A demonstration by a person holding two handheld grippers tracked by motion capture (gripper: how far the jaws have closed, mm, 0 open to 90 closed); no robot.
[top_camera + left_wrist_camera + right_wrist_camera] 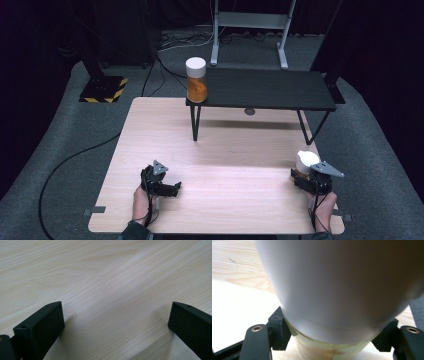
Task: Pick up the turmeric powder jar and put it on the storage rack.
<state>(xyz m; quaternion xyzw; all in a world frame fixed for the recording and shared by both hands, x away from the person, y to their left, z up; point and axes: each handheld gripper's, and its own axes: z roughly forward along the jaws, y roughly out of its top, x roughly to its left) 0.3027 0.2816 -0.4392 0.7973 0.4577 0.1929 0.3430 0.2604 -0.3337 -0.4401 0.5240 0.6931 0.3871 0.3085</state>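
A clear jar with a white lid and orange contents (196, 80) stands on the left end of a low black shelf (270, 90). A second white-lidded jar (305, 162) sits at the table's right side, and my right gripper (312, 179) is shut on it; in the right gripper view the jar's white lid (342, 282) looms close with both black jaws pressed to the clear body just below it. My left gripper (172, 188) rests low over the light wooden table (225, 155) at the front left, open, with bare wood between its jaws (115, 322).
The black shelf stands on thin legs across the table's far half. Beyond the table are a metal stand's legs (250, 35), a yellow-and-black striped base (104, 90) and cables on grey carpet.
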